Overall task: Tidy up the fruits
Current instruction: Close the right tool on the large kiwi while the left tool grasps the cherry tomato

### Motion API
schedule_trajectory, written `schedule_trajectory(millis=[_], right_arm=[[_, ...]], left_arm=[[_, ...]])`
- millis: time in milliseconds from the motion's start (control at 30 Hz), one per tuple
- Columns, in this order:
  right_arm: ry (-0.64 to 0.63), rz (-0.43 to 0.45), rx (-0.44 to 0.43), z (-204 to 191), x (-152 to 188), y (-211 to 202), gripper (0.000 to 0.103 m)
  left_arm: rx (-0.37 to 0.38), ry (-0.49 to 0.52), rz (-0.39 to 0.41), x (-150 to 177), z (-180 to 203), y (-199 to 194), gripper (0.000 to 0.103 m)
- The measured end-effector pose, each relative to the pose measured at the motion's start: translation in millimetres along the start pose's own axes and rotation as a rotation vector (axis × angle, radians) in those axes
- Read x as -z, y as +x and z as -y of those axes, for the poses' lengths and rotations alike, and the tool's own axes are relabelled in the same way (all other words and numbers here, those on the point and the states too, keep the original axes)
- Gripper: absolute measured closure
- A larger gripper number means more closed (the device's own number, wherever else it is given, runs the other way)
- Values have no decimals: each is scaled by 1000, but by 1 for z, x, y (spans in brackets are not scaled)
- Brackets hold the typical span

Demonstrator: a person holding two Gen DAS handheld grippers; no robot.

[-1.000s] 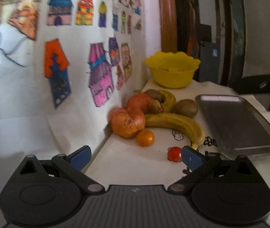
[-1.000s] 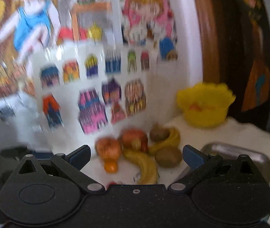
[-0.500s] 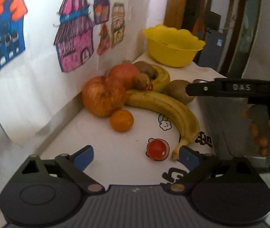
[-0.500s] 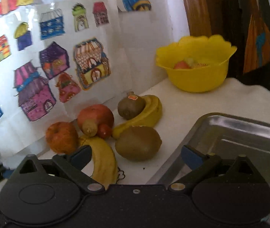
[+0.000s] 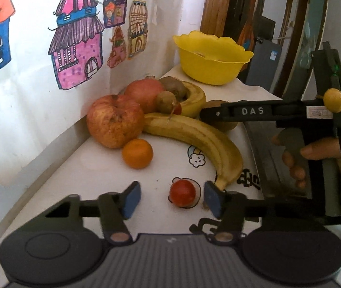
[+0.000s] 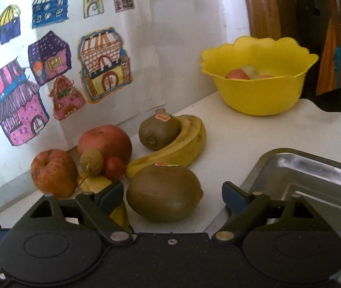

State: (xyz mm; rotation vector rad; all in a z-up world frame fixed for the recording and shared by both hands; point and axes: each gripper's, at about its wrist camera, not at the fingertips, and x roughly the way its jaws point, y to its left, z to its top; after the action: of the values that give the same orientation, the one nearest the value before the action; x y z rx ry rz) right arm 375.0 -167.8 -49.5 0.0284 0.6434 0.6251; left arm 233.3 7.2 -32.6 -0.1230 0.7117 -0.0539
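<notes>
The white table (image 6: 254, 132) stands against a wall with children's drawings of houses (image 5: 77, 48), and it carries everything, so I begin with it. On the right side lies a metal tray (image 6: 314, 165), which seems empty in the part that shows; I judge it is the place where the fruits should go. At the far end stands a yellow bowl (image 6: 259, 96) with a few fruits already inside. The fruits lie together near the wall: a long banana (image 5: 201, 139), a second curved banana (image 6: 185, 141) with a kiwi (image 6: 158, 129) resting in its bend, two apples (image 5: 114, 122), a big kiwi (image 6: 163, 192), a small orange (image 5: 137, 153), and a little cherry tomato (image 5: 182, 193) alone at the near side. The left gripper (image 5: 169, 198) is open, holding nothing, and the tomato sits between its blue fingers (image 5: 131, 199), closer to the right one, probably because this fruit is the nearest and free from the pile. The right gripper (image 6: 173, 195) is wide open too and empty, with the big kiwi between its fingers but not touched, as far as I can tell. A hand (image 5: 314, 153) holds its handle above the tray. Both tools, I think, are lined up for a grasp.
</notes>
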Motion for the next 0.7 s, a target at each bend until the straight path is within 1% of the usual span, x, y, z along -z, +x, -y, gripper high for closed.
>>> schedule_trajectory(millis=[100, 200, 267, 333, 367, 400, 433, 467, 533, 700], right_arm=[[22, -3, -15, 2, -1, 3, 16], [51, 1, -34, 5, 0, 4, 18], [73, -2, -50, 6, 1, 5, 20], [77, -3, -55, 6, 0, 6, 20], [78, -3, -56, 6, 1, 6, 21], [79, -5, -57, 6, 0, 6, 22], [81, -5, -59, 6, 0, 6, 25], [87, -8, -65, 5, 0, 6, 31], [106, -14, -81, 7, 1, 8, 34], [115, -14, -73, 6, 1, 7, 35]], left_arm=[[12, 5, 1, 0, 1, 0, 61], [32, 5, -4, 1, 2, -1, 68], [37, 3, -3, 1, 2, -1, 70], [33, -4, 0, 2, 2, -1, 72], [29, -5, 0, 2, 1, -1, 76], [26, -6, -1, 2, 1, -1, 78], [29, -9, -2, 1, 0, -1, 78], [32, -15, -3, 1, -1, -1, 78], [37, -20, -4, 1, -1, -2, 78], [40, -28, -1, 2, -1, -3, 79]])
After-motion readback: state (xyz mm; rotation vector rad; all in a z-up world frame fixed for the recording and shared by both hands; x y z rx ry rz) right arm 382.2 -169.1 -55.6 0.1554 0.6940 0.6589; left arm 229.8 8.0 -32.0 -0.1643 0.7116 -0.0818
